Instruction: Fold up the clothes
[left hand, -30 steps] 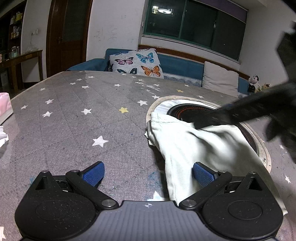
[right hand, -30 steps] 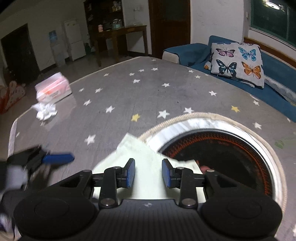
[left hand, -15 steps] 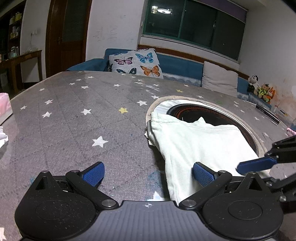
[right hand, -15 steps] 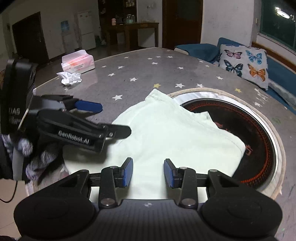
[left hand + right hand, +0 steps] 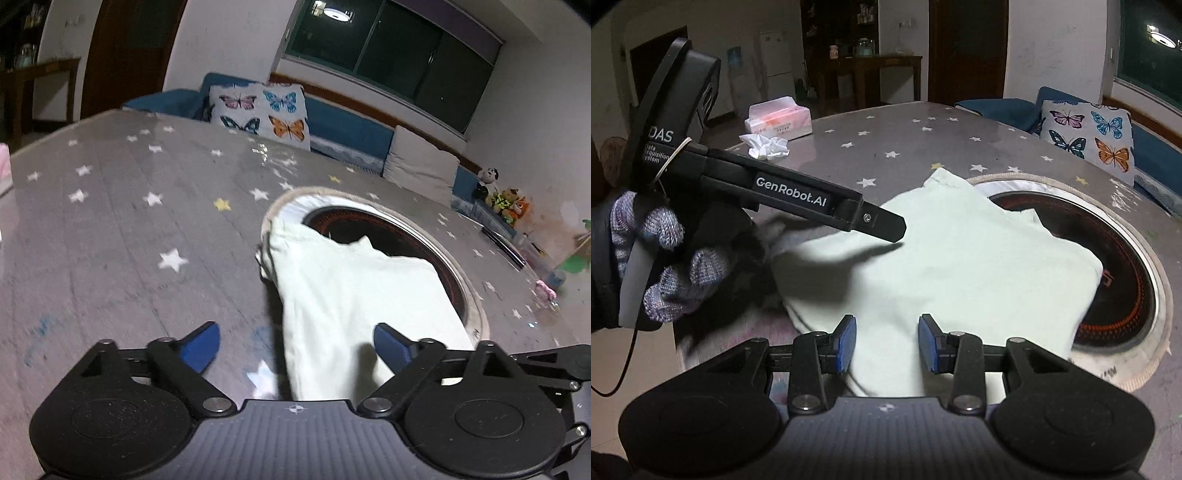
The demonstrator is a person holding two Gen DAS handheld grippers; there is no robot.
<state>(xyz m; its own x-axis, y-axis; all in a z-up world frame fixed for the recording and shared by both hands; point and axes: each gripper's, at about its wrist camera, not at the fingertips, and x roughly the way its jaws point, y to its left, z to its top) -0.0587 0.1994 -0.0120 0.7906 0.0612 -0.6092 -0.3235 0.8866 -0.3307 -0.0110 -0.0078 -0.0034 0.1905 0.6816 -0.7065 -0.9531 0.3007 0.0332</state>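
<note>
Reviewing progress from left to right: at about nine o'clock in the right wrist view, your gloved left hand point(image 5: 661, 266) holds the left gripper point(image 5: 295, 345), whose black arm reaches out over the near-left part of the garment. Its jaws are closing from a wide spread. In its own view the cloth's near edge lies between the blue pads point(image 5: 201, 343), but neither pad presses on it, so nothing is gripped there.

The pale mint-green cotton garment point(image 5: 953, 258) lies at the centre of the grey star-printed table cover point(image 5: 905, 144). It is already doubled into a compact, roughly rectangular packet. Its far-right part, toward two o'clock, overlaps the round recessed cooktop with the red-ringed black centre point(image 5: 1123, 280). One seamed corner points to twelve o'clock, and a small flap stands up along the far edge over the cooktop. My judgement is that at least one fold is complete. The packet remains broad and its edges are uneven, so a further fold or a squaring-up appears outstanding.

Your right gripper point(image 5: 886, 341) sits at six o'clock over the near edge of the garment. Its jaws stand partly apart with cloth visible beneath the gap, and the pads pinch nothing.

Beyond the work area, a pink-and-white tissue pack point(image 5: 779, 118) and a crumpled white tissue point(image 5: 764, 146) rest at eleven o'clock, well apart from the garment. A butterfly-print cushion point(image 5: 1089, 140) leans on the blue sofa at two o'clock.
</note>
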